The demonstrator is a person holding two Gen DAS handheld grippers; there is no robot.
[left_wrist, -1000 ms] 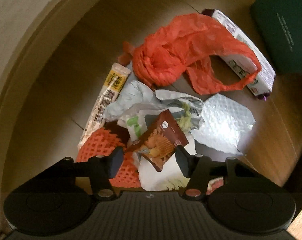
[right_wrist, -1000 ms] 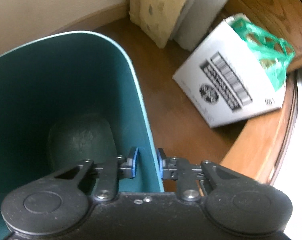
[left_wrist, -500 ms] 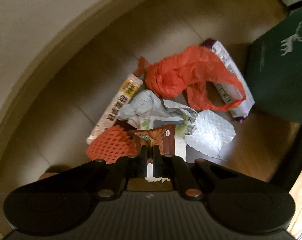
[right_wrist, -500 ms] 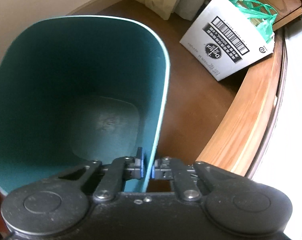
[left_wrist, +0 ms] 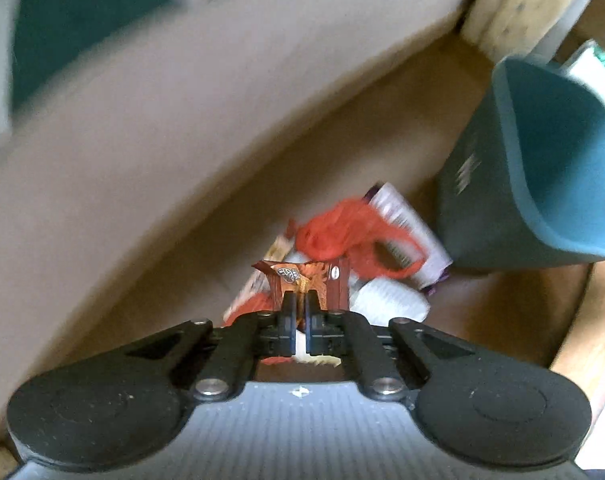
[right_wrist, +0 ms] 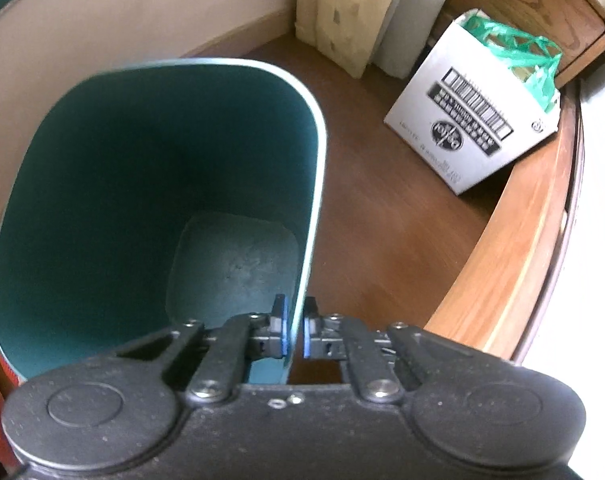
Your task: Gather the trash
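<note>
My left gripper (left_wrist: 298,300) is shut on a brown and orange chip wrapper (left_wrist: 302,280), lifted well above the floor. Far below lie the rest of the trash: a red plastic bag (left_wrist: 342,232), a purple-edged white packet (left_wrist: 406,224), a silvery wrapper (left_wrist: 386,300), a red foam net (left_wrist: 250,308). The teal bin (left_wrist: 542,184) stands tilted at the right of that view. My right gripper (right_wrist: 295,320) is shut on the near rim of the teal bin (right_wrist: 318,152), one finger inside and one outside. The bin's inside looks empty.
A white cardboard box (right_wrist: 470,116) with a green plastic bag (right_wrist: 514,56) in it stands on the brown floor. A curtain (right_wrist: 342,8) hangs beside the beige wall (right_wrist: 122,12). A wooden furniture edge (right_wrist: 510,240) curves along the right.
The left gripper shut on the chip wrapper and rose high with it, so the trash pile shrank in view. The right gripper closed on the bin rim and shifted the bin.
</note>
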